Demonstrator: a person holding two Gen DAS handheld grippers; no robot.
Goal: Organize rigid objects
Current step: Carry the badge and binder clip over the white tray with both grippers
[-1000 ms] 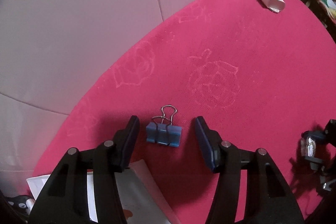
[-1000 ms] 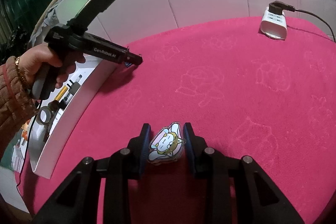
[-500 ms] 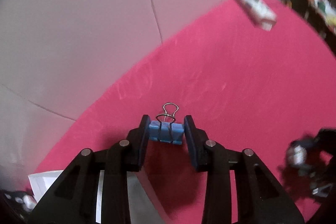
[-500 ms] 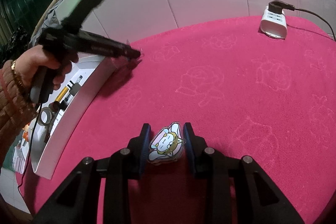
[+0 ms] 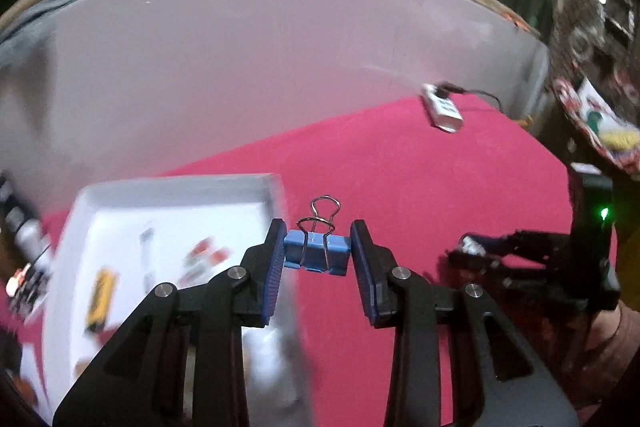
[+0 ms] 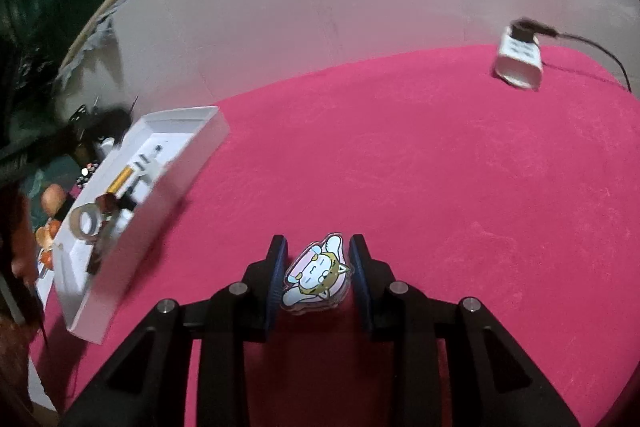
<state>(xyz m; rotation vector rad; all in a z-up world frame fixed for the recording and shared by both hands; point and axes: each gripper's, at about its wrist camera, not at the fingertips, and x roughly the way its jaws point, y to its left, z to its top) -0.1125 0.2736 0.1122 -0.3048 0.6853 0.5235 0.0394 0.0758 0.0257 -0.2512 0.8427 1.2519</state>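
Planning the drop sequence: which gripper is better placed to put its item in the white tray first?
Left. The left gripper holds the binder clip beside the tray; the right gripper, holding the cartoon charm, sits farther off.

blue binder clip (image 5: 316,254), cartoon charm (image 6: 316,277)
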